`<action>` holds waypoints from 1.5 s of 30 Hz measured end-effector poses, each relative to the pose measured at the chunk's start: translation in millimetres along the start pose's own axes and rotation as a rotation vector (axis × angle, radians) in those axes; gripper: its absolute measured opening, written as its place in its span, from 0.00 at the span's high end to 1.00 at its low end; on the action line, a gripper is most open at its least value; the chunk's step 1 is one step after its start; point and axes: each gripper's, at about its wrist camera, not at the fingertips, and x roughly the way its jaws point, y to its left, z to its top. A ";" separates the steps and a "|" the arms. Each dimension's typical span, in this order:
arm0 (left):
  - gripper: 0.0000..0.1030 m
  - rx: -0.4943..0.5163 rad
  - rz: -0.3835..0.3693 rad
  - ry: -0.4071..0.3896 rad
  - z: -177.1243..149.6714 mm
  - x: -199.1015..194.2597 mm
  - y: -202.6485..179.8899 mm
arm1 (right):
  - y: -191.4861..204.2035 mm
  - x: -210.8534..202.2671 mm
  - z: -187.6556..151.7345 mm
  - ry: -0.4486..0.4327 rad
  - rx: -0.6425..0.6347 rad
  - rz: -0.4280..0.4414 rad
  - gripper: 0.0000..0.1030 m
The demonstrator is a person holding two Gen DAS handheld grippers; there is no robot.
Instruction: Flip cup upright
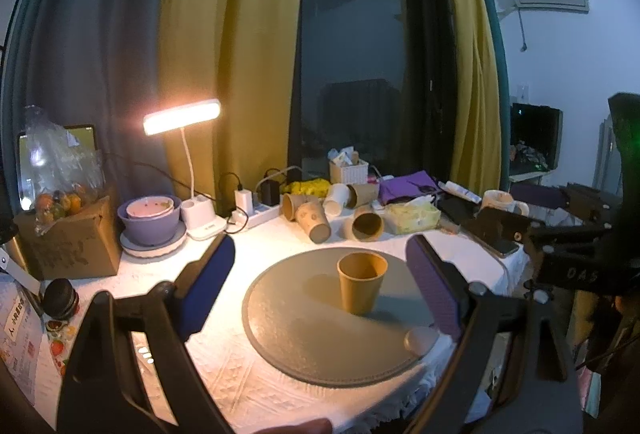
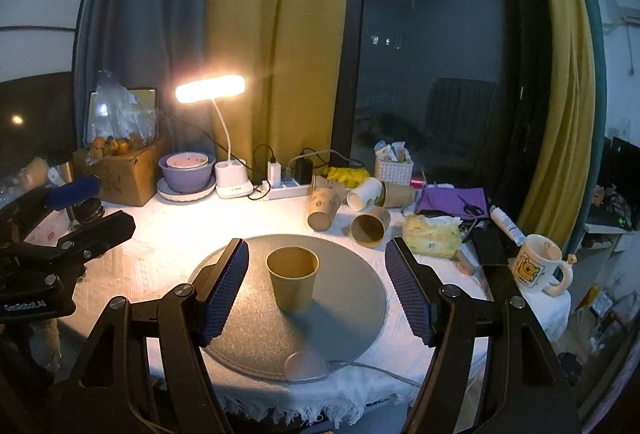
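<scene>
Left wrist view: one brown paper cup (image 1: 362, 282) upright, mouth up, empty, on one round grey mat (image 1: 288, 338) on bench (image 1: 224, 386). Five tipped cups (image 1: 316, 218) behind. Left gripper (image 1: 320, 282) fingers apart, holding nothing.

Right wrist view: same cup (image 2: 293, 278) at mat (image 2: 352, 298) centre. One pink bowl (image 2: 188, 160) nested in purple bowl (image 2: 186, 178). Right gripper (image 2: 316, 282) fingers apart, straddling cup untouched.
</scene>
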 end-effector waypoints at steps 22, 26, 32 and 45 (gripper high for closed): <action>0.14 -0.007 -0.007 -0.028 2.8 -9.4 2.3 | 1.6 -4.6 3.8 -0.003 -0.021 0.007 0.28; 0.14 -0.006 -0.008 -0.027 2.9 -9.4 2.1 | 1.4 -4.3 3.9 -0.001 -0.020 0.008 0.28; 0.14 -0.005 -0.011 -0.026 1.2 -10.8 -1.1 | 1.4 -4.0 3.8 0.001 -0.021 0.007 0.28; 0.14 -0.005 -0.012 -0.023 0.2 -10.6 -4.9 | 1.6 -4.1 3.7 0.002 -0.020 0.007 0.28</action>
